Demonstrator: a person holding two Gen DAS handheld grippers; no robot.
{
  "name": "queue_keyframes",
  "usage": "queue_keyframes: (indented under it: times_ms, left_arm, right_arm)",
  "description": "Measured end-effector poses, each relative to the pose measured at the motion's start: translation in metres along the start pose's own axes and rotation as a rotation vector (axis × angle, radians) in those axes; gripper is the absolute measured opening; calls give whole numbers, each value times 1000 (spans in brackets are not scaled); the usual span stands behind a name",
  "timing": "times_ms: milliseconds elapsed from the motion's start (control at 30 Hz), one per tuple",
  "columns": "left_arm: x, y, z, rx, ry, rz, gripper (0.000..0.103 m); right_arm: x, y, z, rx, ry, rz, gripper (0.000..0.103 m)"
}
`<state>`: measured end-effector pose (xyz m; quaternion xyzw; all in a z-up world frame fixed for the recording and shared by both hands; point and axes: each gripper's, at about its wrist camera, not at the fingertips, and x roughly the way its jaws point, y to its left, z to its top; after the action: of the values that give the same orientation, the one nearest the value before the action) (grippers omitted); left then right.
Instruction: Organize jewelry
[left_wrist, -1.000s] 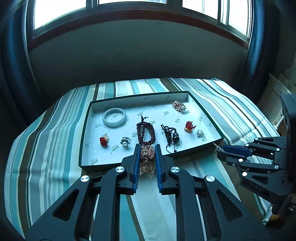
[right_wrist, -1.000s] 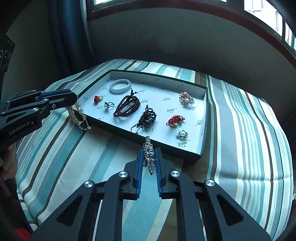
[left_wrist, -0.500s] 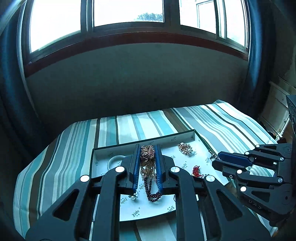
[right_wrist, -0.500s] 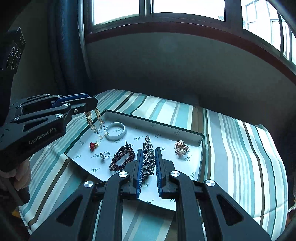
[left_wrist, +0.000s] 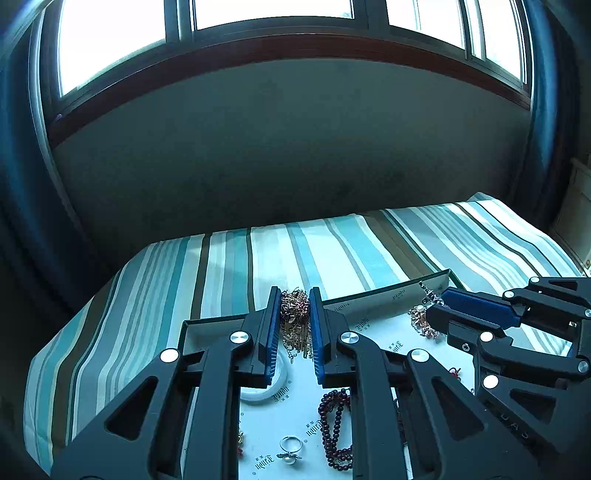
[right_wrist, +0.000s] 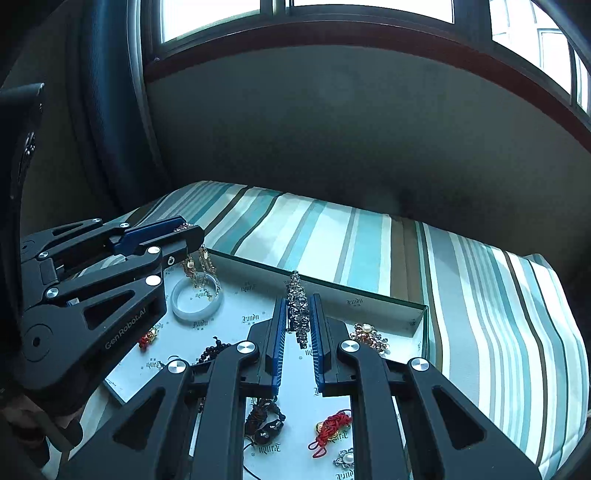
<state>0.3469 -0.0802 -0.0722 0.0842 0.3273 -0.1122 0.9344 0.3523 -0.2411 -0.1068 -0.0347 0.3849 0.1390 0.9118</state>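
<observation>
My left gripper (left_wrist: 294, 308) is shut on a gold chain necklace (left_wrist: 294, 323) that dangles over the back left of the shallow white tray (right_wrist: 354, 301), above the white bangle (right_wrist: 197, 299). It also shows in the right wrist view (right_wrist: 186, 236). My right gripper (right_wrist: 298, 301) is shut on a silver crystal bracelet (right_wrist: 299, 308) held above the tray's middle. It shows in the left wrist view (left_wrist: 436, 301) at right.
In the tray lie a dark red bead bracelet (left_wrist: 334, 424), a pearl ring (left_wrist: 290, 448), a gold pearl brooch (right_wrist: 367, 336), a red knot charm (right_wrist: 330, 430) and a black cord pendant (right_wrist: 266, 424). A striped cloth (right_wrist: 332, 236) covers the table; wall and window stand behind.
Both grippers have lifted their jewelry off the cloth in front of the tray and moved forward over the tray. The chain now hangs above the bangle.
</observation>
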Motion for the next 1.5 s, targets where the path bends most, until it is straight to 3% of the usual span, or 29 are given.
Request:
queue_keyframes:
  times_ms: [333, 567, 1167, 1233, 1300, 1400, 1467, 1500]
  left_arm:
    - [75, 0, -16, -13, 152, 38, 15]
    - [101, -1, -21, -25, 256, 7, 15]
    - [108, -4, -23, -15, 290, -9, 17]
    - [109, -5, -23, -14, 291, -6, 25]
    - [108, -5, -23, -14, 288, -2, 38]
    - [106, 0, -23, -37, 281, 8, 44]
    - [105, 3, -23, -58, 275, 3, 61]
    - [104, 4, -23, -59, 272, 1, 61]
  right_arm:
    - [65, -12, -7, 41, 116, -46, 13]
    - [83, -15, -8, 47, 175, -36, 13]
    - [93, -16, -9, 48, 224, -28, 14]
    - [94, -16, -10, 54, 232, -25, 18]
    - [95, -18, -10, 63, 234, -38, 37]
    - [92, -22, -12, 78, 227, -44, 46]
    - [89, -22, -13, 76, 217, -57, 56]
    - [87, -22, -13, 74, 208, -64, 60]
